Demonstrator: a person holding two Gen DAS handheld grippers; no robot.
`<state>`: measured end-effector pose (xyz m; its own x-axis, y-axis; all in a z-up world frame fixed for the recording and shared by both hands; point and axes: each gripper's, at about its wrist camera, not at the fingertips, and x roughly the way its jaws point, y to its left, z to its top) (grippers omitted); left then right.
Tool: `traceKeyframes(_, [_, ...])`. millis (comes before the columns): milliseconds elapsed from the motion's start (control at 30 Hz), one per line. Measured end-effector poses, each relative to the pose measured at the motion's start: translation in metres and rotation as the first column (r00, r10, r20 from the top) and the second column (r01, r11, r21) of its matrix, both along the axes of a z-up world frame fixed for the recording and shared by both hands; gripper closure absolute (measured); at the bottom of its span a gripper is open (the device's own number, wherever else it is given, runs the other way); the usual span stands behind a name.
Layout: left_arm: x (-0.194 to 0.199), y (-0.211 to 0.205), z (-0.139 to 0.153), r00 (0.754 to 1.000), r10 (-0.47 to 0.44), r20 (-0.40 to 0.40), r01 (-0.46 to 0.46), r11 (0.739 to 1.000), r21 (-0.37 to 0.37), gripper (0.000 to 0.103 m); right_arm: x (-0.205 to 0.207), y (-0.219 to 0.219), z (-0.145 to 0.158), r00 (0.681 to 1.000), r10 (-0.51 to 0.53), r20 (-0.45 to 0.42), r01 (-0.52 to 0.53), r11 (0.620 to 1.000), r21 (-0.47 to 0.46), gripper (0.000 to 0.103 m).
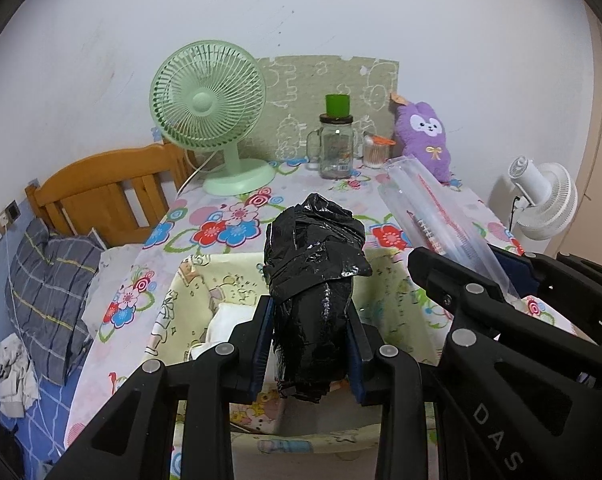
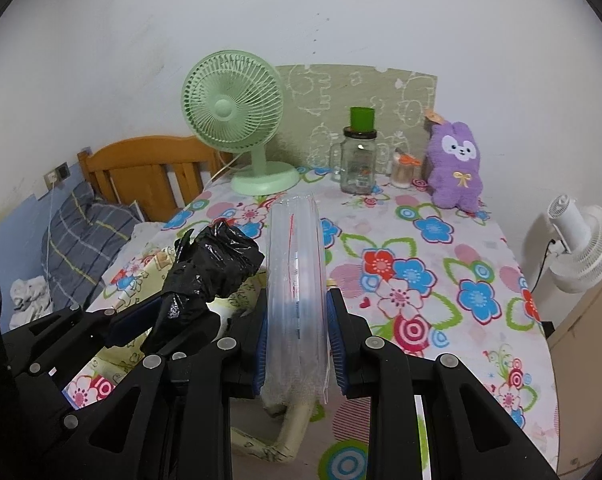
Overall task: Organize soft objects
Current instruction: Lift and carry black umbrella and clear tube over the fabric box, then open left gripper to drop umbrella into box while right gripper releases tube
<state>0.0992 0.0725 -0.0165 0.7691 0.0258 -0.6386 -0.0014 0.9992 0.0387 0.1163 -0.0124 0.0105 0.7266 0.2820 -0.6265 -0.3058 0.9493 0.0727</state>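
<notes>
Left tool clamps crumpled black plastic bag mid-bundle, right tool pinches clear zip bag; both probably light, limp, slippery.

Crumpled black plastic bag upright above yellow fabric bin; clear zip bags bundle alongside, upright.

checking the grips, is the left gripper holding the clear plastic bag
No, the left gripper is shut on the black plastic bag; the clear plastic bag sits between the right gripper's fingers.
</notes>
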Motion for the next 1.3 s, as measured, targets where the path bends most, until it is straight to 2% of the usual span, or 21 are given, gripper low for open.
traceKeyframes(200, [0.005,0.012,-0.01,1.0,0.013,-0.02,-0.014,1.0,-0.003,0.071,0.005,0.015,-0.008,0.999,0.03,-0.013,-0.03,0.999,-0.012,0.074])
traceKeyframes(633, [0.015,0.036,-0.041,0.992,0.045,-0.117,-0.051,0.998,-0.047,0.069,0.016,0.038,-0.032,0.994,0.074,-0.077,-0.078,0.996,-0.039,0.074])
traceKeyframes(800, [0.018,0.039,-0.051,0.984,0.033,-0.175,-0.048,0.996,-0.079,0.056,0.018,0.042,-0.039,0.992,0.08,-0.101,-0.085,0.995,-0.047,0.074])
traceKeyframes(967, [0.015,0.036,-0.051,0.987,0.019,-0.162,-0.03,0.997,-0.067,0.038,0.021,0.042,-0.046,0.99,0.077,-0.121,-0.083,0.995,-0.051,0.074])
traceKeyframes(1067, [0.015,0.036,-0.051,0.986,0.006,-0.164,-0.019,0.997,-0.075,0.034,0.022,0.042,-0.047,0.99,0.077,-0.122,-0.084,0.995,-0.051,0.074])
traceKeyframes(1300, [0.02,0.038,-0.049,0.983,0.0,-0.184,-0.014,0.997,-0.075,0.033,0.029,0.045,-0.049,0.982,0.124,-0.144,-0.127,0.992,-0.014,0.072])
